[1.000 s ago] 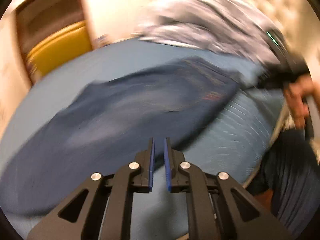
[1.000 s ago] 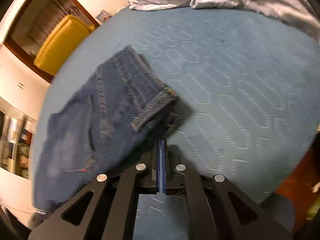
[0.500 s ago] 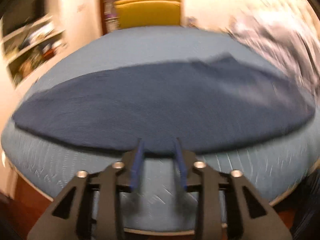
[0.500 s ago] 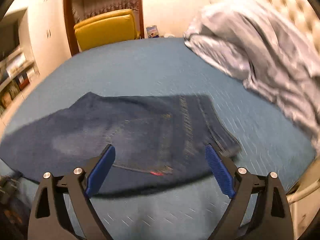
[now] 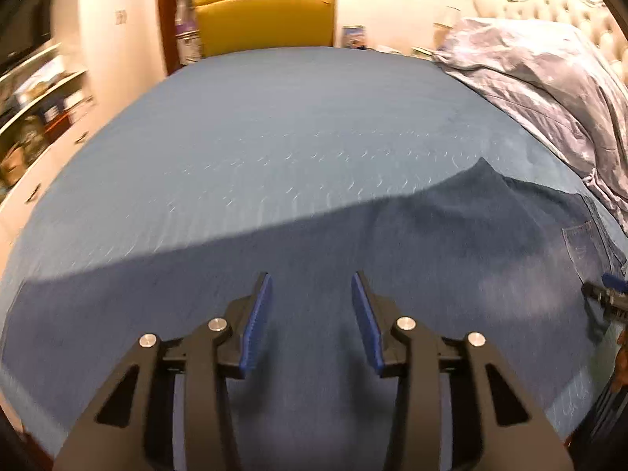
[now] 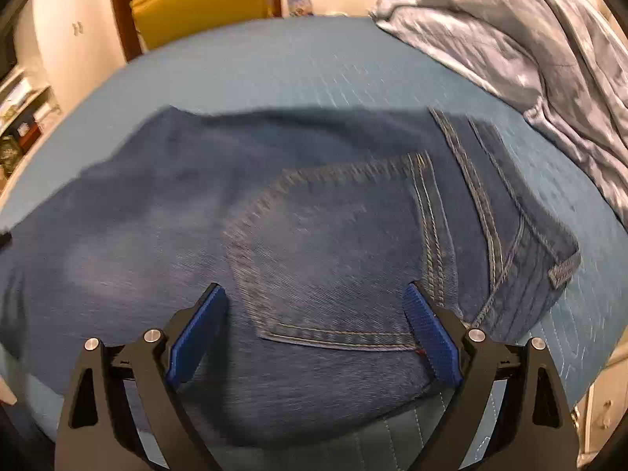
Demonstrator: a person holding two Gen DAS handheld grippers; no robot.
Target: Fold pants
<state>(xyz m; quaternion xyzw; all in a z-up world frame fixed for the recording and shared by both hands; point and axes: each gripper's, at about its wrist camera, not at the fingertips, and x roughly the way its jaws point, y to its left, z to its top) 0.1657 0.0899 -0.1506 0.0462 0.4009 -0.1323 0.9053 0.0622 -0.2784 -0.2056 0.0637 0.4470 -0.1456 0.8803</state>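
Observation:
Dark blue jeans (image 5: 412, 251) lie flat on the blue bed (image 5: 298, 117), stretched left to right along the near edge. My left gripper (image 5: 310, 306) is open and empty above the leg part. My right gripper (image 6: 314, 314) is wide open and empty above the back pocket (image 6: 333, 259), with the waistband (image 6: 541, 259) to its right. The tip of the right gripper shows at the right edge of the left wrist view (image 5: 606, 294).
A crumpled grey duvet (image 6: 518, 43) lies at the bed's right side by a tufted headboard (image 5: 588, 11). A yellow chair (image 5: 267, 19) stands beyond the far edge in a doorway. Shelves (image 5: 35, 110) line the left wall.
Both grippers have opened and let go of the jeans, which now lie spread flat. Both have moved in lower over the denim.

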